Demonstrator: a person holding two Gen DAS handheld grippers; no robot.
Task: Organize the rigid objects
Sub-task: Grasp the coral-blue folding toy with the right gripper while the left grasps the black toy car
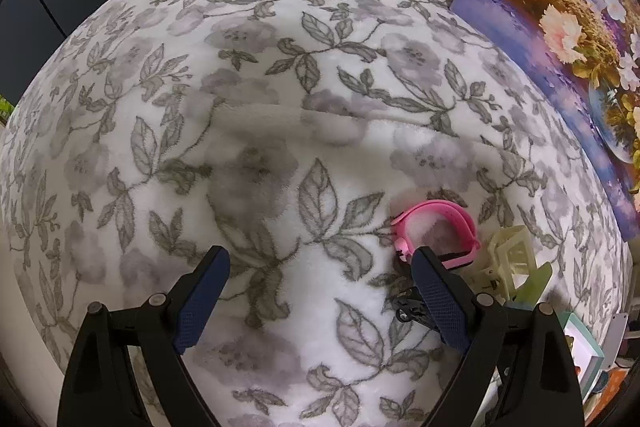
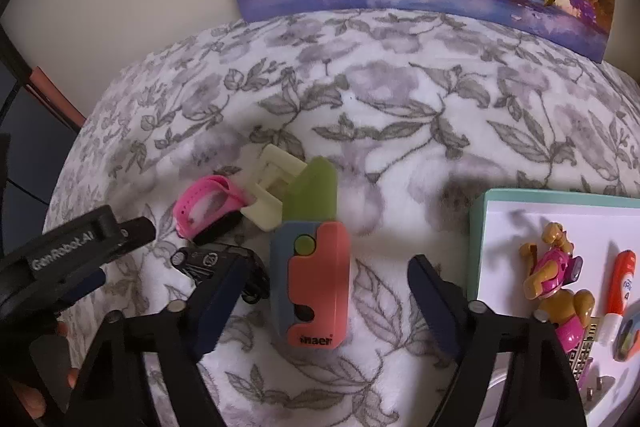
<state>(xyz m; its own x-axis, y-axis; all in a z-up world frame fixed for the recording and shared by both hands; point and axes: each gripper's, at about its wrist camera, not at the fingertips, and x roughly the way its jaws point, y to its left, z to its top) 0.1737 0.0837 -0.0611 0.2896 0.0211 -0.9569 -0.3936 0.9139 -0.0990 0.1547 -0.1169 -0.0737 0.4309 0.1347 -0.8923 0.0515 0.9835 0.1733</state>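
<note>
Your right gripper [image 2: 320, 301] straddles the pink-and-blue toy knife [image 2: 310, 277], its jaws apart and clear of the sides. Close off-centre and the toy could twist on the plush blanket [image 2: 400, 99], nudging the black clip [image 2: 216, 263], which seems to touch it. Your left gripper [image 1: 320, 295] hangs wide apart, empty, beside the pink wristband [image 1: 436, 223]. The tray [image 2: 478, 227] waits just right.

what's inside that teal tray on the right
In the teal tray: a toy dog figure, an orange-and-white tube and a greyish piece at the frame edge. The right tongs cover the tray's near end.
</note>
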